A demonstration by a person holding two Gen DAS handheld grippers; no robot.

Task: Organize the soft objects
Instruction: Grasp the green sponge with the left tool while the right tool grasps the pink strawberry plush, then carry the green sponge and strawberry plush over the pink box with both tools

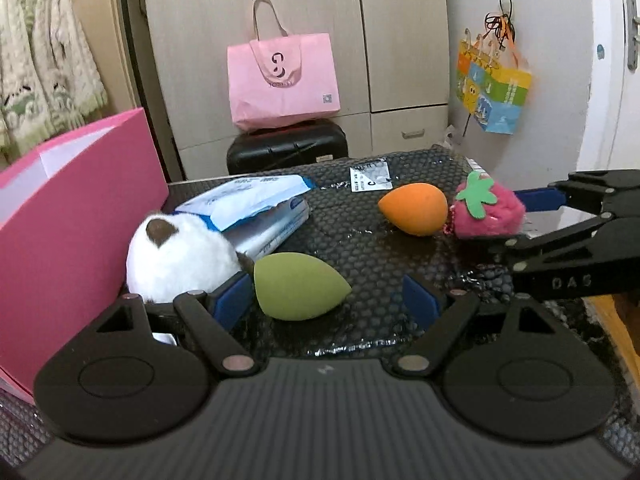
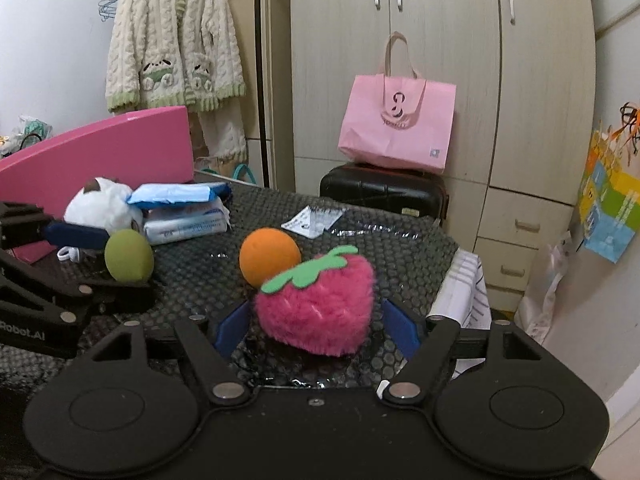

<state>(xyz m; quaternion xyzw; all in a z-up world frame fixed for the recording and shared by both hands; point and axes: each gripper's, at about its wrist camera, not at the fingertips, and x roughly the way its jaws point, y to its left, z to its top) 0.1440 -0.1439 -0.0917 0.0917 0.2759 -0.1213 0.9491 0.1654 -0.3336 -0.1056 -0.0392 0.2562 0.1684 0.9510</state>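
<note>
A green egg-shaped sponge (image 1: 298, 286) lies on the black bubble-wrap table between the open fingers of my left gripper (image 1: 324, 300), close to the left pad; it also shows in the right wrist view (image 2: 129, 255). A pink fuzzy strawberry (image 2: 318, 304) sits between the open fingers of my right gripper (image 2: 316, 326), with a gap on each side; it also shows in the left wrist view (image 1: 486, 210). An orange egg sponge (image 1: 414, 209) lies just left of the strawberry. A white plush with a brown ear (image 1: 180, 256) rests by the pink box (image 1: 72, 216).
A blue-and-white tissue pack (image 1: 260, 212) lies behind the plush. A white label (image 1: 370, 179) lies on the far table. Beyond the table stand a black suitcase (image 1: 286, 148) with a pink tote bag (image 1: 282, 80), wardrobe doors, and a colourful bag (image 1: 492, 84) on the right wall.
</note>
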